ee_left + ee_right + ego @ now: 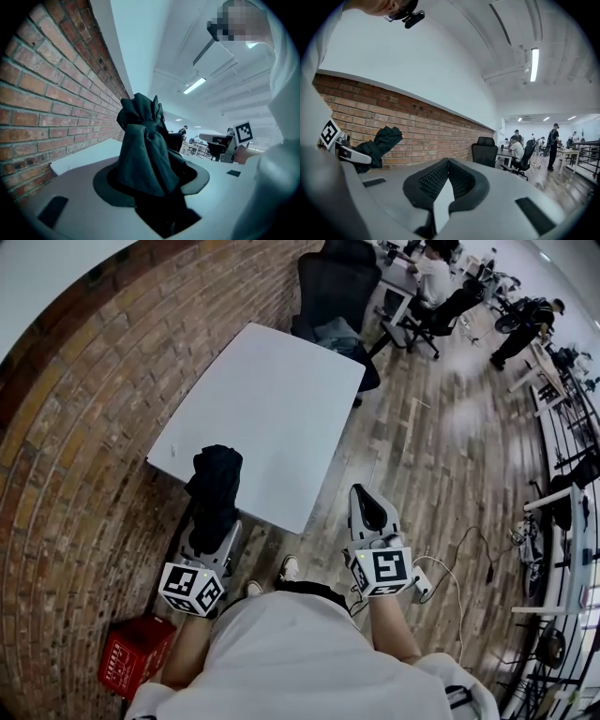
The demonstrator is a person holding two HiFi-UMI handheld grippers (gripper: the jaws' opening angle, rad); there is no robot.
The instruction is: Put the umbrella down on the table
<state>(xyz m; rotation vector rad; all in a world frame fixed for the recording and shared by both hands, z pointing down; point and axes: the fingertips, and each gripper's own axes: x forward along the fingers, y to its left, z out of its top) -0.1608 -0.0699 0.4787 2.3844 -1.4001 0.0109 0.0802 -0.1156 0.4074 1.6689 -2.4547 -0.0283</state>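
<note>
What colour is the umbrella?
Black, or maybe a very dark green. The umbrella shows best in the left gripper view.

A white rectangular table [272,399] stands with one long edge along the brick wall [84,427]. Near its left corner on the wall side there is a tiny dark speck [172,448], too small to tell what it is. The table stands on a floor [441,446] of worn wooden planks. A black office chair [333,282] stands on the floor at the table's far edge. Off the near edge, a red crate [136,652] sits on the floor at the foot of the wall. The person's light shoes [289,567] are planted just short of the near corner. To their right a white power strip [422,585] lies on the planks, with a thin cable [457,563] looping away from it.
</note>
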